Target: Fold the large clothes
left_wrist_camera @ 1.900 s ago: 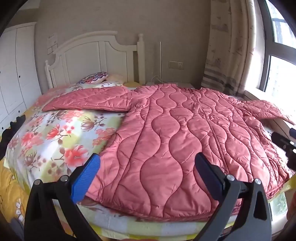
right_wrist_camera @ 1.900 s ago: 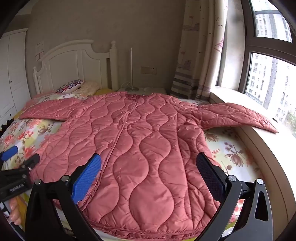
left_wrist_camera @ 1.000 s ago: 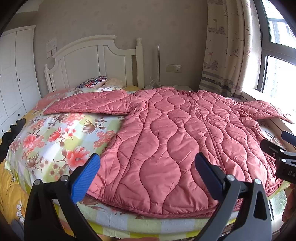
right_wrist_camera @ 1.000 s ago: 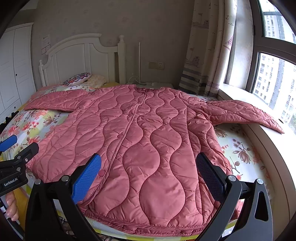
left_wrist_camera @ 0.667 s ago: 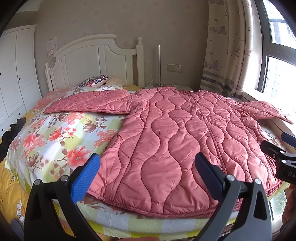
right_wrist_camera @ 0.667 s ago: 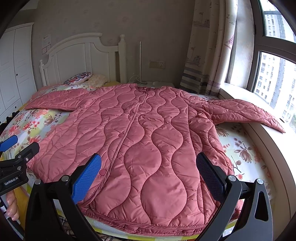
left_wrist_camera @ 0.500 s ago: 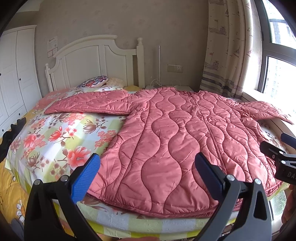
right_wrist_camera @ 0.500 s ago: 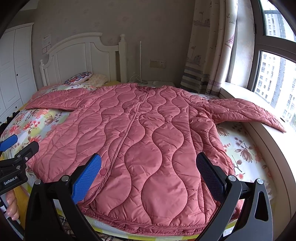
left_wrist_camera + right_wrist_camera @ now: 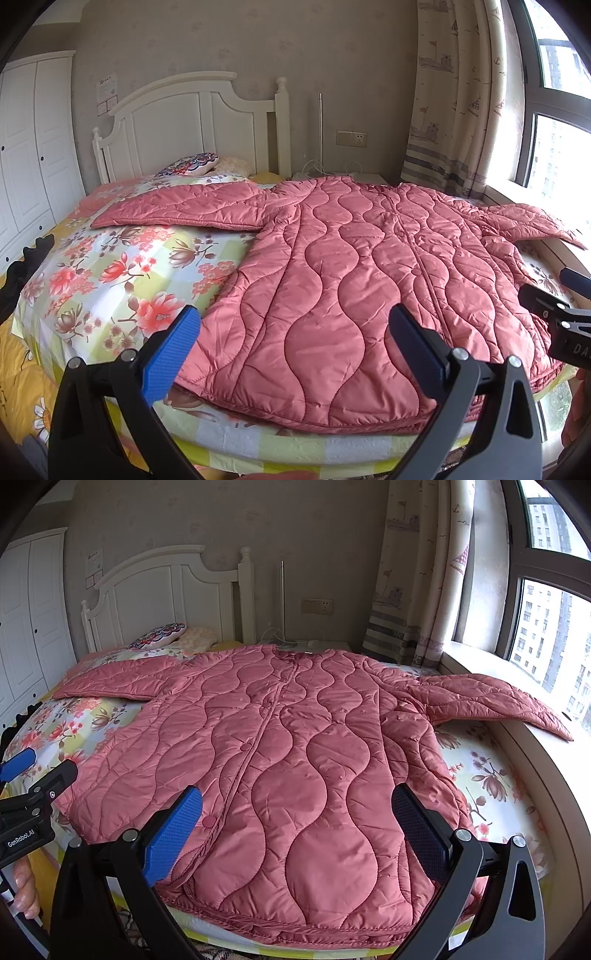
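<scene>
A: Near stuff first. Left gripper [image 9: 293,345] jaws spread wide, nothing between them. Right gripper [image 9: 297,825] same, wide apart and empty. Both hover off the foot of the bed [image 9: 122,266].

B: Change since the earlier frames?

A: Barely any. Views drifted a little over two seconds, grippers stayed spread, quilted pink coat [image 9: 295,760] hasn't shifted. So folding not started, I'd judge.

B: Coat position?

A: Flat, front up, snaps closed, hem [image 9: 295,928] at the foot edge nearest the grippers. Left sleeve [image 9: 177,210] lies out over the floral sheet. Right sleeve [image 9: 491,699] runs onto the windowsill [image 9: 535,746].

B: Room to move?

A: Bare sheet on the left side, plenty. Right side tight: sill and curtain [image 9: 410,590] close. Far end: pillow [image 9: 157,635], headboard [image 9: 166,590].
</scene>
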`<state>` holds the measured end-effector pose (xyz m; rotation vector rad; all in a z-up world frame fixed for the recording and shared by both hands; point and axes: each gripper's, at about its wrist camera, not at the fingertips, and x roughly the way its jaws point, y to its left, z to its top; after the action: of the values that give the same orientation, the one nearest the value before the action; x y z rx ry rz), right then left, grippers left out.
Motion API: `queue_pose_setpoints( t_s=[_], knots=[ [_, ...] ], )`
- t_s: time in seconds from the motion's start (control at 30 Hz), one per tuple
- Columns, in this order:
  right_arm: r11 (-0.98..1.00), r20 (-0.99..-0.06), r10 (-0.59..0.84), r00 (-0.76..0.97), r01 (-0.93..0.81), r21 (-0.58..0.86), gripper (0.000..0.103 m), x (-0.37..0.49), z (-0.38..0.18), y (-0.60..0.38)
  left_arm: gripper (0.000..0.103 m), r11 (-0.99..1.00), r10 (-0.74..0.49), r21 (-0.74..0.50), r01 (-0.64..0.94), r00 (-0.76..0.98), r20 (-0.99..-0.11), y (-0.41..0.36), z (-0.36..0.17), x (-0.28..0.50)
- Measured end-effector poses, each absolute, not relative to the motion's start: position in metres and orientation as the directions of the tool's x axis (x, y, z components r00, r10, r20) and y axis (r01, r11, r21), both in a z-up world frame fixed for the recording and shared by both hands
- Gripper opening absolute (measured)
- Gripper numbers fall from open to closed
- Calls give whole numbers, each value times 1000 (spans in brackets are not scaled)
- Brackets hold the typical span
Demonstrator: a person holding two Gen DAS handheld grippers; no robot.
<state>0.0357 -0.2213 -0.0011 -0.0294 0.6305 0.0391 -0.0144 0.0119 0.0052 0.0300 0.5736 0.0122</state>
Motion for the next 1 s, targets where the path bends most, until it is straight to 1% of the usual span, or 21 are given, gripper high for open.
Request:
queue_pose_setpoints(
  t_s=[0.77,1.0],
  knots=[
    [999,-584,41,811,-50,2,99,34,-3,-219,101,999,40,49,-16,852,-521,16,11,-14],
    [999,-592,12,806,-32,-24,99,42,-9,-223,101,997,42,74,-3,843,-536,4,9,11]
  ],
)
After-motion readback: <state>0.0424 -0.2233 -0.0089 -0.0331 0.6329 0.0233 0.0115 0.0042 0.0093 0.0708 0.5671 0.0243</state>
